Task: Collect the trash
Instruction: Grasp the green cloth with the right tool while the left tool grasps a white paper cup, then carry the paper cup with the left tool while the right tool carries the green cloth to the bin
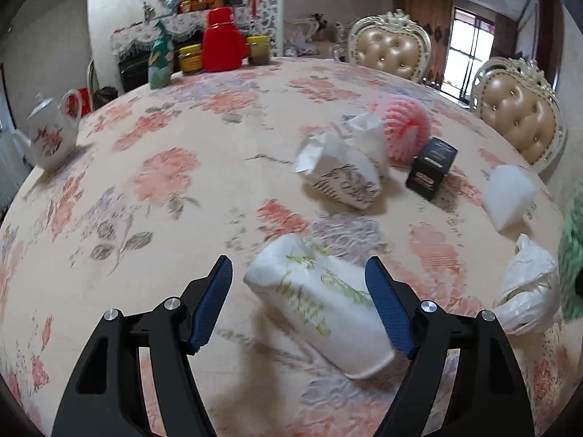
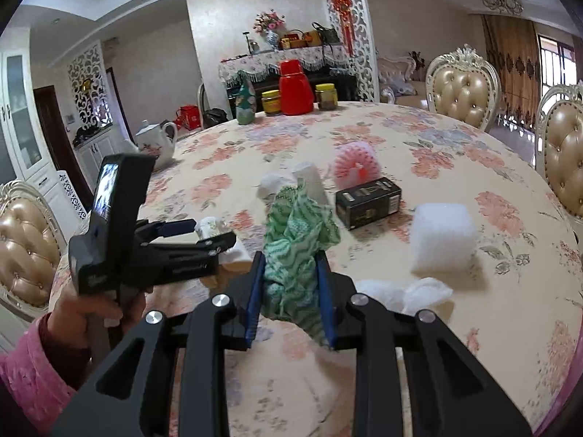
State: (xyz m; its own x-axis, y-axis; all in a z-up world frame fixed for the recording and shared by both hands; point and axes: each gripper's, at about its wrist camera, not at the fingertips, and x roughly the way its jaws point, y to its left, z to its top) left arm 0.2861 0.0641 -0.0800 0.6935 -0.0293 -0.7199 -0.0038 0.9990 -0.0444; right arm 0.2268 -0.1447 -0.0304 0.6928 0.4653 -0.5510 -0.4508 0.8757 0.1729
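While right gripper (image 2: 289,291) clamps green patterned crumpled wrapper (image 2: 297,240), left gripper (image 1: 298,302) straddles white paper cup with green print (image 1: 320,291) lying on floral tablecloth (image 1: 145,182), pads apart. Centre cup before squeezing; crushable.

Soft daylight enters from the window (image 1: 468,49) at two o'clock, leaving both views bright and evenly lit. Shadows on the desk (image 1: 153,196) are faint. Motion blur smears the desk pattern. Fisheye distortion bends the edges, and the corners fall black.
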